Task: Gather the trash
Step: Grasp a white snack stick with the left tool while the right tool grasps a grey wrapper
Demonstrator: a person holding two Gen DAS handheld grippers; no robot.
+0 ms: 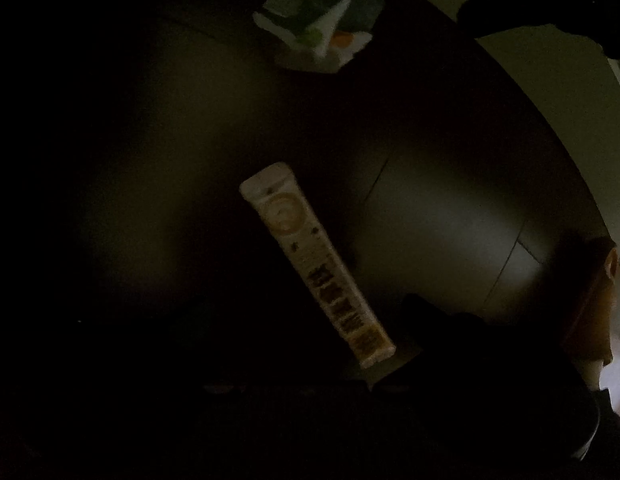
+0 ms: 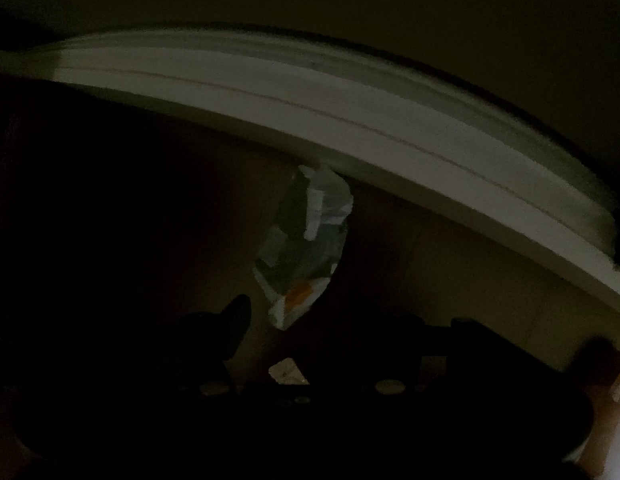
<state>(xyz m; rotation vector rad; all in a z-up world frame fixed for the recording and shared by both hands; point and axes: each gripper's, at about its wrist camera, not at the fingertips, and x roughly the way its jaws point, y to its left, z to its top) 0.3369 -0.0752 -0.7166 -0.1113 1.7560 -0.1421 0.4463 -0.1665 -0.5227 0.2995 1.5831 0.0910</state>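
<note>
A long white sachet (image 1: 316, 262) with a gold ring print lies flat on the dark floor in the left wrist view. My left gripper (image 1: 314, 340) hangs over its near end, and only one dark finger (image 1: 426, 320) shows, just right of the sachet. A crumpled white, green and orange wrapper (image 1: 324, 20) lies further off by the wall. In the right wrist view that wrapper (image 2: 306, 240) sits close in front of my right gripper (image 2: 294, 312). Its lower tip reaches between the spread fingers. The left finger (image 2: 236, 320) stands clear of it.
A pale skirting board (image 2: 350, 128) curves across behind the wrapper, and the pale wall (image 1: 530, 80) borders the floor at upper right. A hand (image 1: 594, 308) shows at the right edge. The scene is very dark.
</note>
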